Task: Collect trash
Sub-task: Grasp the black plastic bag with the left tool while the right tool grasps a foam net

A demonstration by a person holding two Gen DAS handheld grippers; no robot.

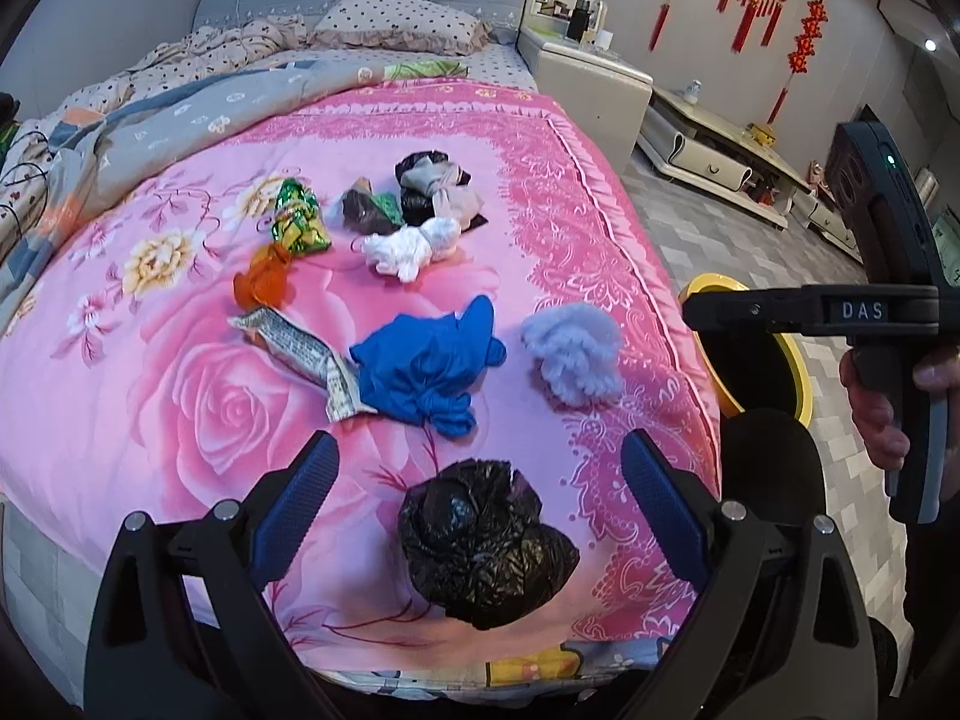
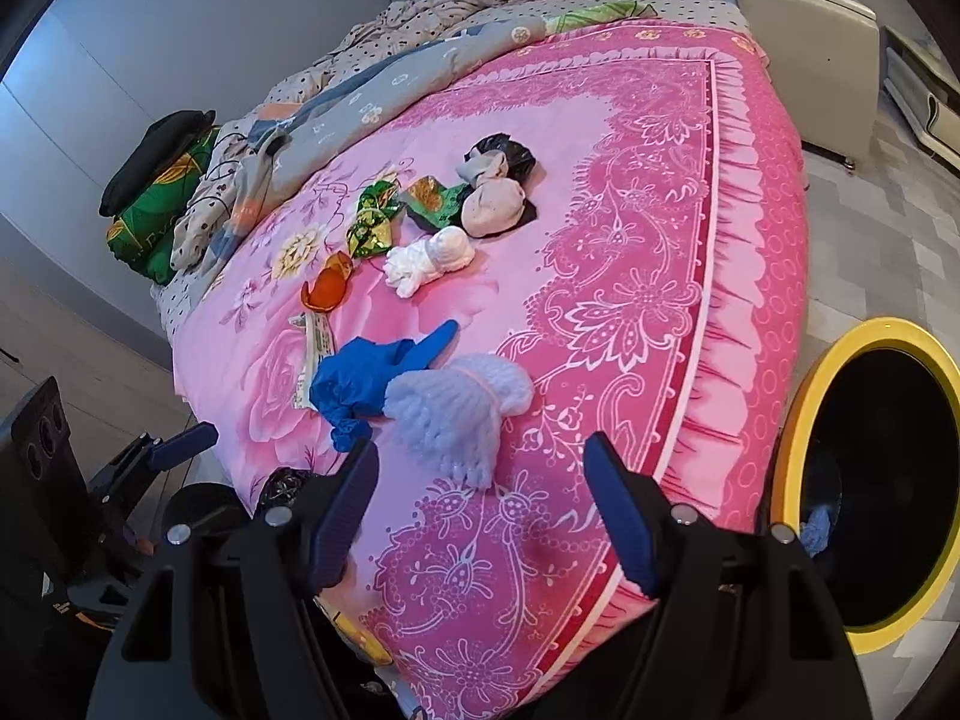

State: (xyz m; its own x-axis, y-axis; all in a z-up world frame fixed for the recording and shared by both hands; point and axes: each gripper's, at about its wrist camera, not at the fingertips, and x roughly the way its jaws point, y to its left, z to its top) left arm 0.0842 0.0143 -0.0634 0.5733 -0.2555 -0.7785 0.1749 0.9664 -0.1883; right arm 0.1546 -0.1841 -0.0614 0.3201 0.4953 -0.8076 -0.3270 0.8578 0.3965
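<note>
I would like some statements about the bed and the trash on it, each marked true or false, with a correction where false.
1. The left claw is open, with the crumpled black bag lying between its fingers. True.
2. The right claw is shut on the blue glove. False: it is open and holds nothing; the glove lies on the pink blanket.
3. The yellow-rimmed bin stands on the floor beside the bed. True.
4. The pale fluffy bundle is already in the bin. False: it lies on the blanket, next to the blue glove.
5. The orange wrapper lies on the floor. False: it is on the blanket.
</note>
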